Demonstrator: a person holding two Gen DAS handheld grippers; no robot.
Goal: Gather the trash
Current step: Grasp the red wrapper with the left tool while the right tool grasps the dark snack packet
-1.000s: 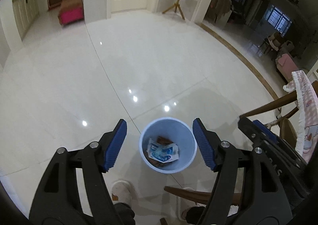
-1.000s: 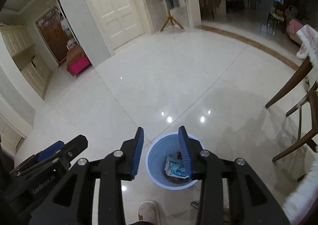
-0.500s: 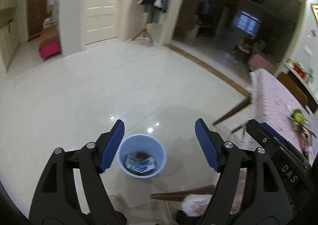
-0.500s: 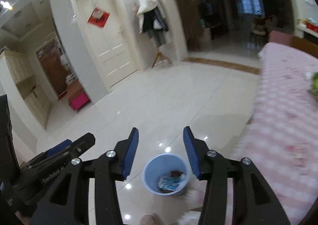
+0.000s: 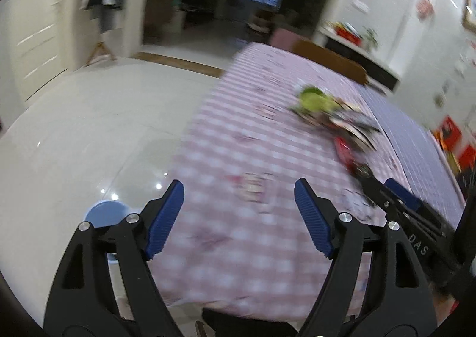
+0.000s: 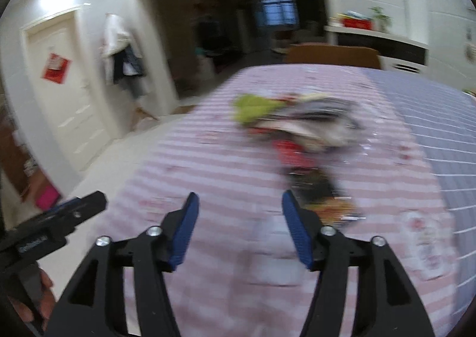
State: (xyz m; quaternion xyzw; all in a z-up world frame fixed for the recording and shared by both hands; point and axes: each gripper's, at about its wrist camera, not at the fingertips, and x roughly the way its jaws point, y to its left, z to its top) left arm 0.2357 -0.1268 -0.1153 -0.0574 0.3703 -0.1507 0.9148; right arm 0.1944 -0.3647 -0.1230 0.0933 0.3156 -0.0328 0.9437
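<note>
**A:** Foreground, both wrist views: the left hand-held gripper has its blue pads wide apart and still parting, nothing between them. The right hand-held gripper is also opening, jaws apart and empty. Both hang over the near edge of the bench, which wears a pink-and-white checked cloth.

**B:** And the trash?

**A:** Mid-frame on the cloth, right of centre in the left view: a heap of trash, with a lime-green piece at its far end and a red wrapper and a darker packet nearer the pads. The blue bin sits on the white floor at lower left of the left view, half behind the left finger.

**B:** How should the pick be made?

**A:** My judgement: take the nearest packet first, the one just beyond the right pads. Come in low with the jaws wide, close on a raised fold rather than on the cloth, and keep the two grippers from crossing.

**B:** What can't be read?

**A:** Motion blur smears the heap, so how many pieces there are, and what they are, I cannot tell. The bin's contents are hidden. Farther back, a wooden chair back stands behind the bench, and the doorway beyond is dark.
</note>
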